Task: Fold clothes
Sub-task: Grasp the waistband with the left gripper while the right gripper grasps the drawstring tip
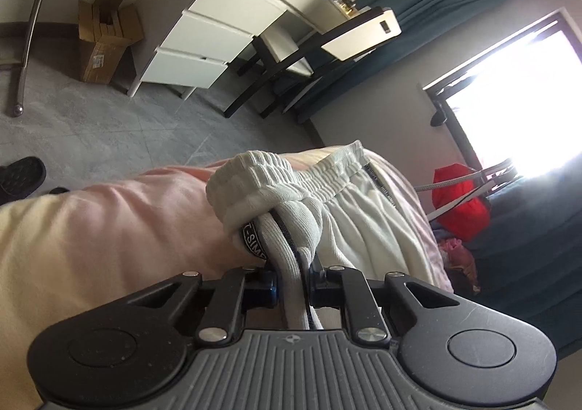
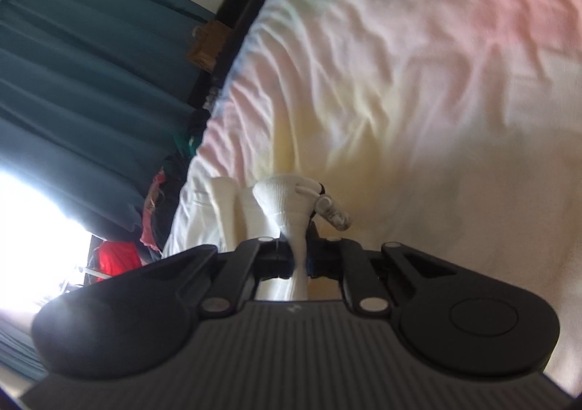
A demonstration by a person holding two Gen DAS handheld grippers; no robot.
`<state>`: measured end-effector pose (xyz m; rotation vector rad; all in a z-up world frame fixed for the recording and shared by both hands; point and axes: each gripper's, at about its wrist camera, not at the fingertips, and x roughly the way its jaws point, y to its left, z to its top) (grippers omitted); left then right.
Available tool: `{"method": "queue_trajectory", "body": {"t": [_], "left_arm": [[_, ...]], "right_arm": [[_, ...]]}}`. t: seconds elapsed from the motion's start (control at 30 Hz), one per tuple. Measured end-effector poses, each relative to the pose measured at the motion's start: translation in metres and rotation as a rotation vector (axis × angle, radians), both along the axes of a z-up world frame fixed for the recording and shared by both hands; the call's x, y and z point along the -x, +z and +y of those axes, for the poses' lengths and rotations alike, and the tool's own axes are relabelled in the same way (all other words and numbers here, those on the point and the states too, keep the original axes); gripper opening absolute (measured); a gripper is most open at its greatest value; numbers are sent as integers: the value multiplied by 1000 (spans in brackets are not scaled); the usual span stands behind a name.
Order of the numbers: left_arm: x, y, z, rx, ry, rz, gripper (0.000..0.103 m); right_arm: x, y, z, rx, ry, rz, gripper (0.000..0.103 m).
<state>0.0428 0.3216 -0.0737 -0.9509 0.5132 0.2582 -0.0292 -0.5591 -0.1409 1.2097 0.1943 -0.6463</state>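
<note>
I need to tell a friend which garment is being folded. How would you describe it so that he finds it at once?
Start from the bed with the pastel pink and yellow sheet. On it, at the side nearest the bright window, lie the white shorts, and the left gripper is shut on them. Unlike the red bundle beyond, they are white with a ribbed elastic waistband.

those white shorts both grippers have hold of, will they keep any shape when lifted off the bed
Probably not. The white shorts bunch into soft folds where the left gripper pinches the ribbed waistband, so they look floppy. The cloth will likely sag between it and the right gripper. They seem light.
</note>
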Motion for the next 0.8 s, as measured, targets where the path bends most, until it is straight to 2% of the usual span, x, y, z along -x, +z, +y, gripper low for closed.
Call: {"method": "queue_trajectory", "body": {"t": [0.1, 0.17, 0.27, 0.33, 0.43, 0.57, 0.7, 0.8], "left_arm": [[13, 14, -2, 21, 22, -91, 14], [23, 25, -3, 30, 39, -150, 14], [39, 38, -3, 37, 65, -216, 14], [46, 42, -1, 40, 70, -237, 14], [44, 50, -2, 4, 49, -242, 14], [23, 70, -9, -25, 32, -242, 13], [-21, 92, -15, -47, 28, -234, 14], [-78, 108, -31, -182, -23, -223, 14]], "right_arm": [[0, 21, 10, 145, 9, 26, 9], [3, 33, 14, 204, 9, 32, 9], [25, 41, 14, 198, -12, 3, 9], [36, 46, 12, 188, -19, -8, 9], [35, 54, 11, 180, -18, -9, 9], [8, 79, 11, 221, -7, 5, 9], [-38, 104, 3, 241, -1, 9, 9], [-99, 119, -6, 323, 44, 56, 9]]}}
